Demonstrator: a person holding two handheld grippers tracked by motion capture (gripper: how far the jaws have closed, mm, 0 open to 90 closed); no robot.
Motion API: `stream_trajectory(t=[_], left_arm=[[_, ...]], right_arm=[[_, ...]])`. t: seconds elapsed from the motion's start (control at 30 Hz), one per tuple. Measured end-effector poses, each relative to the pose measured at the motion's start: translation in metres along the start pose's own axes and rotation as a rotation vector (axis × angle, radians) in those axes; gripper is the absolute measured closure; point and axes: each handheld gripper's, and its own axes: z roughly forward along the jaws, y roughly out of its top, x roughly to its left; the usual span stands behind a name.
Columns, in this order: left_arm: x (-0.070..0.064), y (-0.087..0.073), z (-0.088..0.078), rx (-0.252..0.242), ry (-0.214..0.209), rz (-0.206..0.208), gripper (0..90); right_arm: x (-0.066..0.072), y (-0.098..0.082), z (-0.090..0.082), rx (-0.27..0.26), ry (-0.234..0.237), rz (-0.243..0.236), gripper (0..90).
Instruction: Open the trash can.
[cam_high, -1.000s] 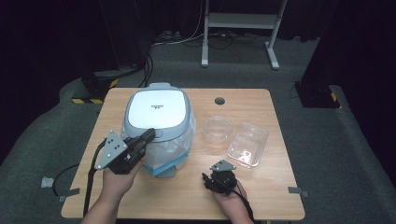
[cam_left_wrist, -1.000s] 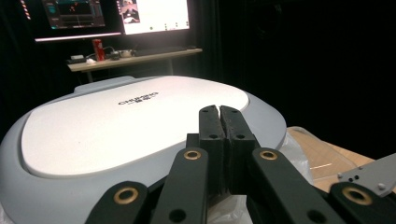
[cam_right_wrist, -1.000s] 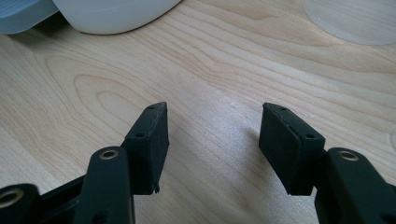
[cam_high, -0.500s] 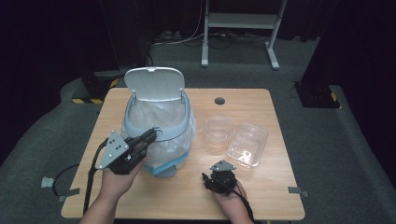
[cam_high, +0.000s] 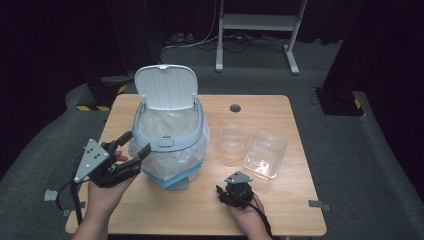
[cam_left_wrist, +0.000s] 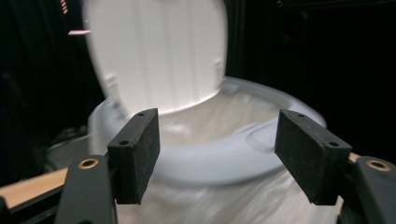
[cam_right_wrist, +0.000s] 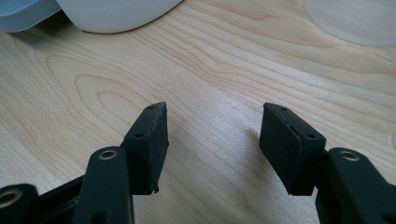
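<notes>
Holding my left gripper (cam_high: 134, 145) just at the bin (cam_high: 170, 145) front, I see its jaws spread wide with nothing between them — the white lid (cam_high: 166, 86) stands upright, the plastic liner (cam_high: 172, 125) showing inside. My right gripper (cam_high: 231, 190) rests low on the wooden table (cam_high: 280, 210), jaws apart too — near a clear round tub (cam_high: 235, 138) and rectangular tray (cam_high: 265, 154).

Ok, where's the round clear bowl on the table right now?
In the high view, the round clear bowl sits right of centre on the table, between the open lidded bin on its left and the clear rectangular tray on its right.
</notes>
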Motion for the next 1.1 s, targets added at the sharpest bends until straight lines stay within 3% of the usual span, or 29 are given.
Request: stream_trajectory(t=[0.17, 0.2, 0.23, 0.3, 0.33, 0.47, 0.63, 0.73, 1.0, 1.1], left_arm=[[0.027, -0.023, -0.014, 0.057, 0.048, -0.051, 27.0], [0.035, -0.035, -0.018, 0.084, 0.066, -0.054, 26.3], [0.035, -0.035, -0.018, 0.084, 0.066, -0.054, 26.3], [0.047, -0.055, -0.021, 0.132, 0.074, -0.058, 27.4], [0.047, -0.055, -0.021, 0.132, 0.074, -0.058, 27.4], [0.058, -0.09, -0.018, 0.226, 0.092, -0.059, 26.6], [0.063, -0.127, -0.009, 0.359, 0.072, -0.073, 24.9], [0.063, -0.144, -0.005, 0.419, 0.086, -0.069, 23.1], [0.061, -0.177, 0.005, 0.568, 0.159, -0.005, 20.1], [0.059, -0.183, 0.007, 0.599, 0.177, 0.024, 19.8]], right_arm=[[0.0, 0.0, 0.0, 0.001, 0.0, 0.001, 41.8], [0.0, 0.0, 0.0, -0.001, -0.001, 0.001, 41.7], [0.0, 0.0, 0.0, -0.001, -0.001, 0.001, 41.7], [0.0, 0.0, 0.0, -0.001, -0.002, 0.001, 41.6], [0.0, 0.0, 0.0, -0.001, -0.001, 0.002, 41.6], [0.0, 0.0, 0.0, 0.0, -0.002, 0.004, 41.5], [0.001, 0.0, 0.0, -0.001, -0.003, 0.004, 41.5], [0.001, 0.0, 0.001, 0.0, -0.003, 0.004, 41.4], [0.0, 0.001, 0.001, -0.003, -0.005, -0.002, 41.3], [0.001, 0.0, 0.001, -0.001, -0.005, 0.005, 41.2]])
